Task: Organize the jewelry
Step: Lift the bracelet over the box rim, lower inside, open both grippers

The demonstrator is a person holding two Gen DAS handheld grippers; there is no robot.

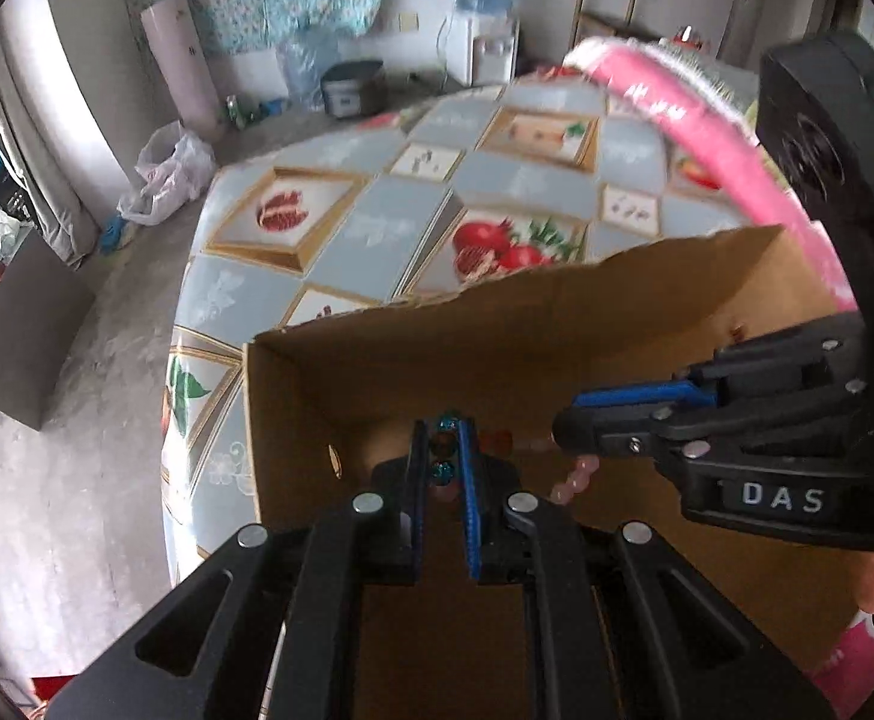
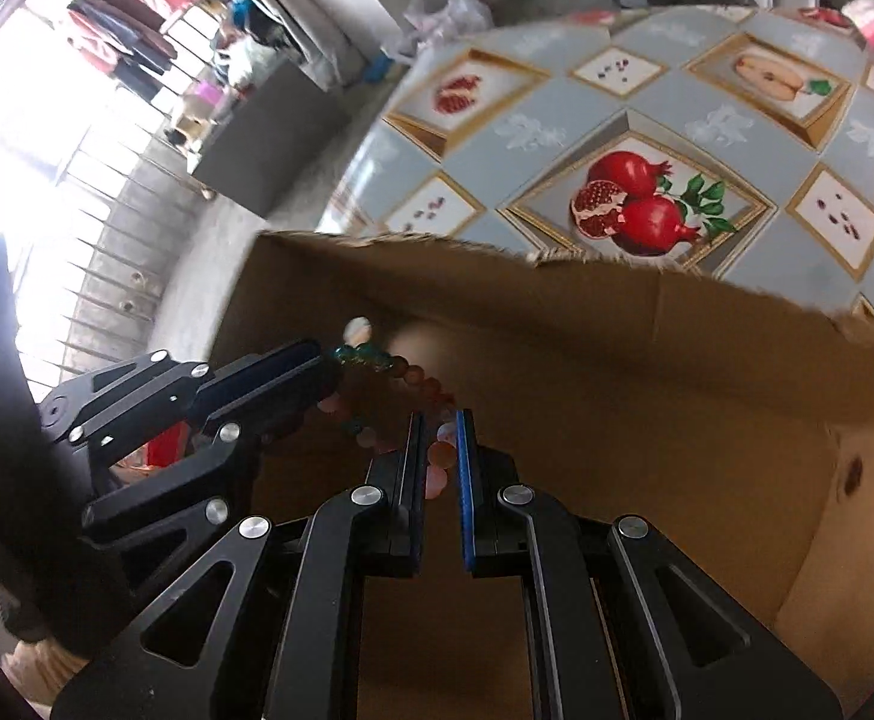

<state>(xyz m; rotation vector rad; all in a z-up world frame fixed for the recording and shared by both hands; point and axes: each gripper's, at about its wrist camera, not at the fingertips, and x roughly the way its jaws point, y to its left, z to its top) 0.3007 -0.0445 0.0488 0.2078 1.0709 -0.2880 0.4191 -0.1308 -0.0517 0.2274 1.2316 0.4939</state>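
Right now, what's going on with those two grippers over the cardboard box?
A person holds a gripper in each hand, and both are clamped on one beaded bracelet. The left gripper pinches the end with teal beads, the right gripper the pink-orange beads. The strand hangs between them over the open cardboard box, which sits on a table covered in a pomegranate-print cloth. The bracelet has not been let go into the box yet.

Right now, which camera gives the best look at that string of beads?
The right wrist view: the bead string stretches in the open between the left gripper and right gripper, above the cardboard box. The left wrist view shows only scattered beads, mostly hidden by fingers.
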